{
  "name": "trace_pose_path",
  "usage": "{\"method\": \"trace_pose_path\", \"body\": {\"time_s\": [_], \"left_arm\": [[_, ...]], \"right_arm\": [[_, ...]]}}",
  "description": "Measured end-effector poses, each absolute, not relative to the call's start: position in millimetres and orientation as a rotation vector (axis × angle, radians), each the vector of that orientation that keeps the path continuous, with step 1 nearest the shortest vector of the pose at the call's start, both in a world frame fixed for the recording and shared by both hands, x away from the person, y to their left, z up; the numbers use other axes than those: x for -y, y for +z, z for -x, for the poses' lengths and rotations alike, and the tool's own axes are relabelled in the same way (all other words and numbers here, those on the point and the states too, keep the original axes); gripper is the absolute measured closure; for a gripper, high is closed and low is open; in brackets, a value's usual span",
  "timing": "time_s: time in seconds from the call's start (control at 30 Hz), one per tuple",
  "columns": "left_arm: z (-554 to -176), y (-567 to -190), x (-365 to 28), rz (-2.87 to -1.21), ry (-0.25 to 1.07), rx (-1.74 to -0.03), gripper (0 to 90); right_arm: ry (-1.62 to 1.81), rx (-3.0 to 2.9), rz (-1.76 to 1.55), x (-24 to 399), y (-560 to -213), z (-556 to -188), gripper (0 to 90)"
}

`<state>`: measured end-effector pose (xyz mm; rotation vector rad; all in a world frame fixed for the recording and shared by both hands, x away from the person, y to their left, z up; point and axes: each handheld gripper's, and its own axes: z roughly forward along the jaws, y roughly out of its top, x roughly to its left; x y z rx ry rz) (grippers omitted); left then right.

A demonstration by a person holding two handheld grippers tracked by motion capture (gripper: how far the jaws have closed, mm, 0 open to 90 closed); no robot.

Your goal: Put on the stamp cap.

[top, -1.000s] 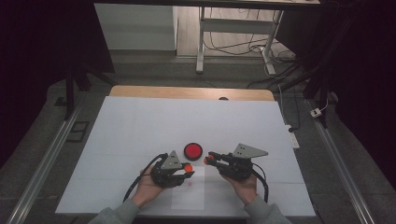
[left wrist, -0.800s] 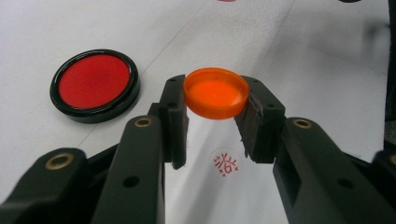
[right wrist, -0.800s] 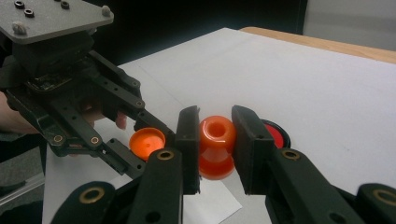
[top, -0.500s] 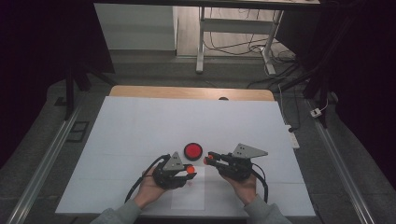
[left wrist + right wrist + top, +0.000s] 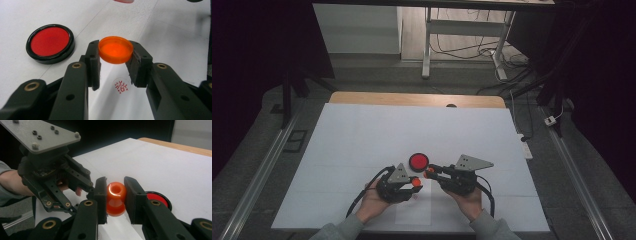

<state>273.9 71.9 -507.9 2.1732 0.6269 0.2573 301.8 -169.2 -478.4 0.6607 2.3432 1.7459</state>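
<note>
My left gripper [image 5: 414, 184] is shut on a flat round orange cap [image 5: 115, 49] and holds it a little above the paper. My right gripper [image 5: 428, 173] is shut on an orange stamp body [image 5: 115, 198], gripped near its top, with the flared base below the jaws. In the high view the two tips stand close together, just nearer than a round red ink pad in a black case [image 5: 418, 161]. The pad lies open at the left in the left gripper view [image 5: 50, 43]. A small red stamped mark [image 5: 121, 86] shows on the paper under the cap.
A white sheet covers the table [image 5: 362, 140], with a wooden edge [image 5: 412, 99] at the far side. A smaller piece of paper [image 5: 414, 212] lies between the person's hands. Metal rails [image 5: 262, 170] run down both sides of the table. The left gripper [image 5: 55, 177] looms close in the right gripper view.
The right gripper has edged slightly left and nearer, toward the left gripper's tip. The left gripper has kept still, and both grips are unchanged.
</note>
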Motion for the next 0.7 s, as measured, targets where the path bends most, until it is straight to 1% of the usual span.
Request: {"method": "trace_pose_path", "body": {"time_s": [0.7], "left_arm": [[-273.4, -508.5, -71.4, -2.173, 0.252, -0.625, 64.3]], "right_arm": [[1.775, -2.399, -0.609, 150.2, -479.6, -294.4, 72.2]]}}
